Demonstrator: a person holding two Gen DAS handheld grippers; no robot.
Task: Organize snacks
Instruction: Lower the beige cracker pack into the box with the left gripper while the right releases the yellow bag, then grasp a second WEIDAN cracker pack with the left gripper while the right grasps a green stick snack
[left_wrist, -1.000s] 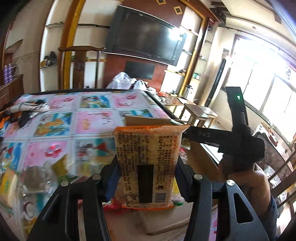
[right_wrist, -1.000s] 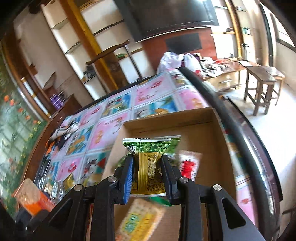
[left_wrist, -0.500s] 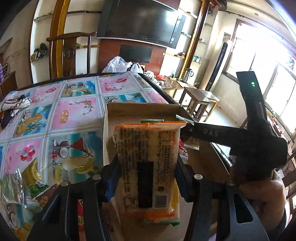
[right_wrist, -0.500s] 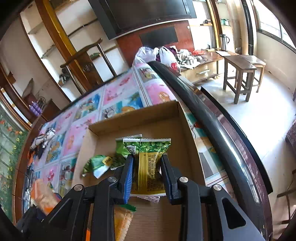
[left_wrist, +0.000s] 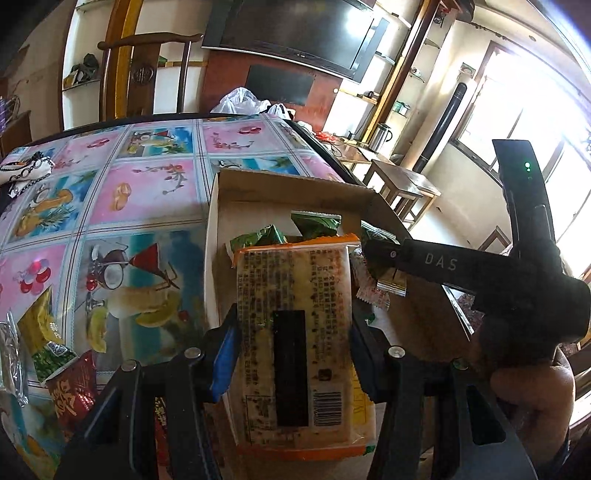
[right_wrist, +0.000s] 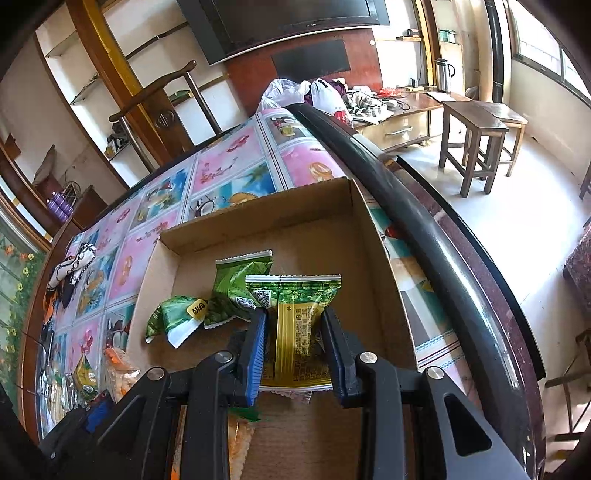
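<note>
Holding: each gripper carries one packet over the cardboard box (right_wrist: 373, 236), which sits on the patterned table (left_wrist: 147, 192) near its right edge.

Loose snacks: several packets (left_wrist: 48, 343) lie on the table at its near left corner, outside the box, not yet gathered.

Left gripper (left_wrist: 293, 354): its jaws pinch the long orange-edged cracker pack (left_wrist: 295, 332) across its width, pads pressed on both long sides.

Cracker pack axis: its length runs along the fingers, far end toward the box's back wall, near end by the box's near left corner.

Cracker pack place: it hangs over the left half of the box, above the green packets; whether its near end already rests on something below is hard to tell, since the pack hides that spot.

Green packets (right_wrist: 221, 295): two lie loose on the box floor, toward the back left.

Right gripper (right_wrist: 297, 347): its jaws are drawn in on a green-and-gold packet (right_wrist: 299, 321), gripping its lower half, printed top toward the back wall.

Green-and-gold packet place: mid-box, just right of the loose green ones, with bare floor beyond it toward the right wall.

Deciding relation: the right hand looks closer to open floor, straight below its packet, so it probably releases first; the left pack needs a spot along the left wall.
</note>
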